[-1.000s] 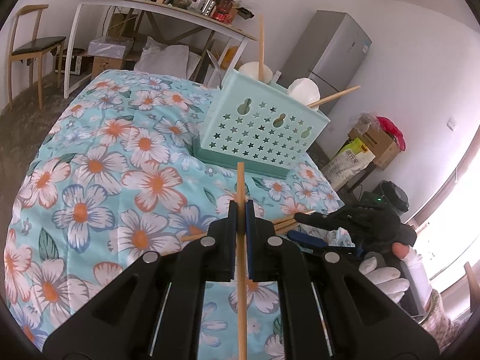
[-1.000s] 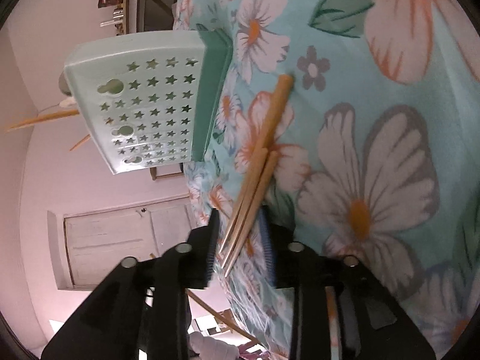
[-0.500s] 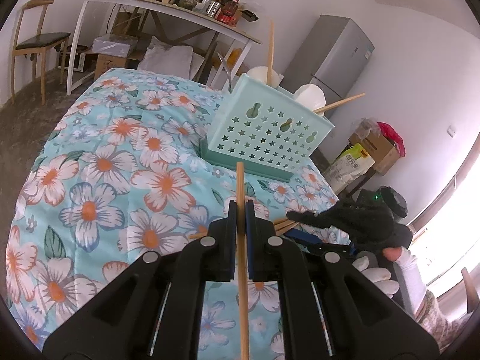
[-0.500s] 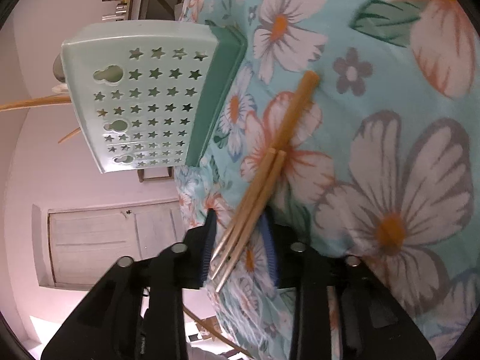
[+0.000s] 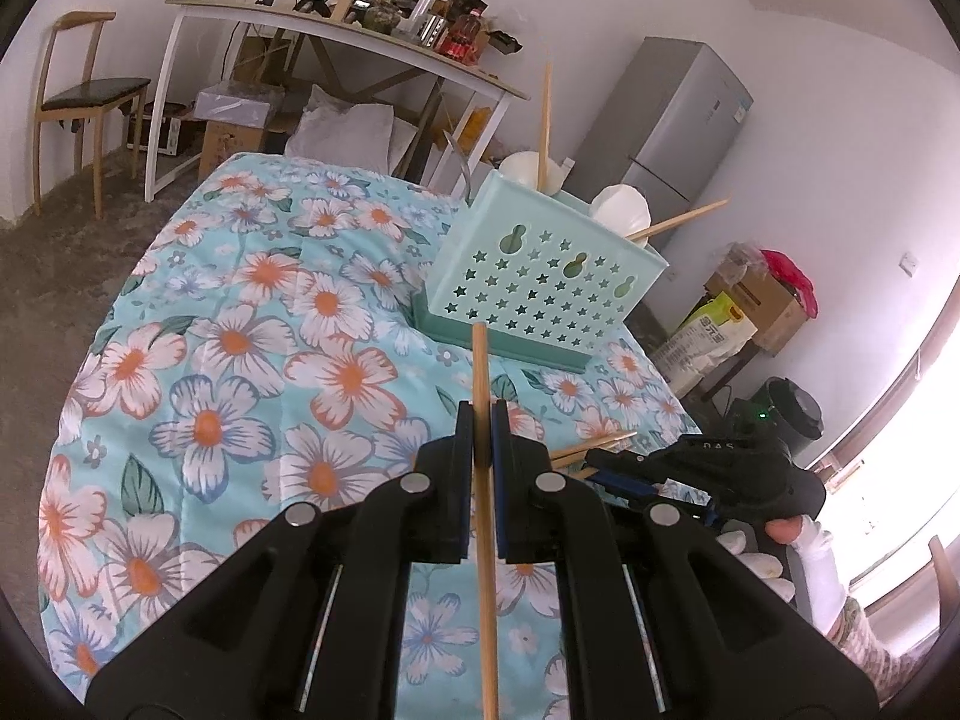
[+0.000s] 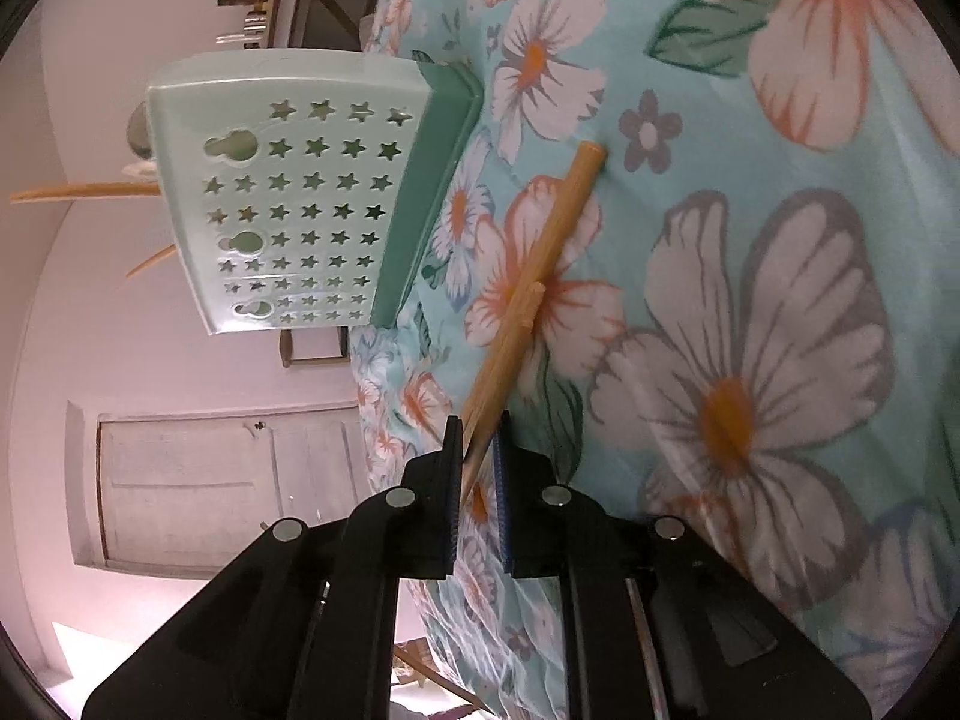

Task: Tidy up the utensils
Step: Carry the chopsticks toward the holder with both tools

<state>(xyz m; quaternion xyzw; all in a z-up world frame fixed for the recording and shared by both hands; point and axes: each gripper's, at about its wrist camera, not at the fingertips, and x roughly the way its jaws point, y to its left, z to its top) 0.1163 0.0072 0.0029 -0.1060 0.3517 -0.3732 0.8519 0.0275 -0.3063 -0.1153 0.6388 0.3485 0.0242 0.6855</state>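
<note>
My left gripper (image 5: pixel 480 420) is shut on a single wooden chopstick (image 5: pixel 481 372) and holds it above the floral cloth, pointing at the mint star-holed utensil basket (image 5: pixel 540 282). The basket holds white spoons and chopsticks. My right gripper (image 6: pixel 478 438) is shut on several wooden chopsticks (image 6: pixel 534 276) that lie on the cloth, with the basket (image 6: pixel 282 198) beyond. In the left wrist view the right gripper (image 5: pixel 624 471) sits low at the right, chopstick tips (image 5: pixel 594 444) showing.
The floral tablecloth (image 5: pixel 240 360) covers the table. Behind it stand a white desk (image 5: pixel 336 30) with clutter, a wooden chair (image 5: pixel 84 90), a grey fridge (image 5: pixel 678 126) and boxes (image 5: pixel 750 306). A white door (image 6: pixel 198 486) shows past the table edge.
The right gripper has closed on the chopsticks on the cloth. The left gripper has risen and drawn back slightly with its chopstick.
</note>
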